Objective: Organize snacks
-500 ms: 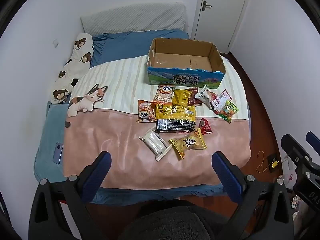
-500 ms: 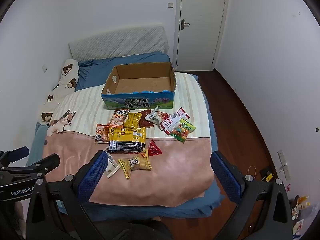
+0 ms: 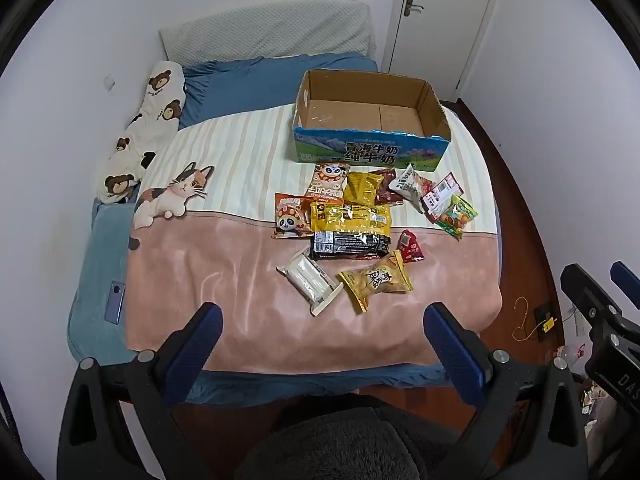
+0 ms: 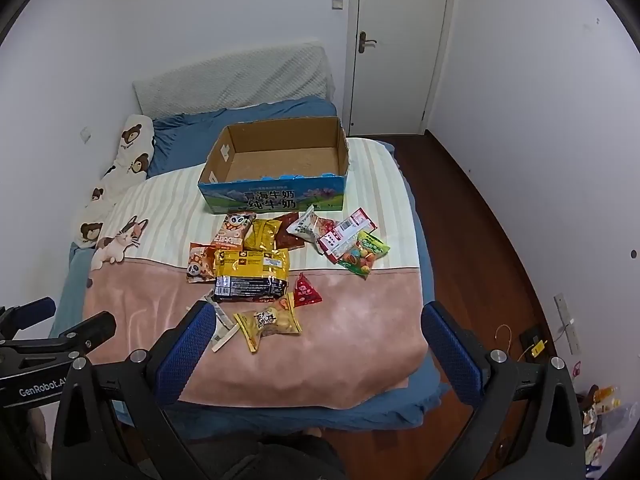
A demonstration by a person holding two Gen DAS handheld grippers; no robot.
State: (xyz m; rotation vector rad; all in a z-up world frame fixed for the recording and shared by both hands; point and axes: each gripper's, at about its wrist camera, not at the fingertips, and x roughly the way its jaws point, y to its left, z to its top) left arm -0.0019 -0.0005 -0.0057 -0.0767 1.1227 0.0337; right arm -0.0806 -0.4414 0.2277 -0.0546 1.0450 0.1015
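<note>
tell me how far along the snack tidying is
Nothing looks done yet: the cardboard box on the bed is empty. Nothing is in hand either; the left gripper and right gripper are both open above the pink blanket. Everything is left: all the packets, from the yellow bag nearest the grippers to the green candy bag, lie loose in front of the box.

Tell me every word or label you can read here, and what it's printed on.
"青海牛奶 纯牛奶": front of the cardboard box.
"GenRobot.AI": side of the left gripper, partly cut off.
"DAS": right gripper, cut off.
Print on the snack packets: too small or blurred to read.
</note>
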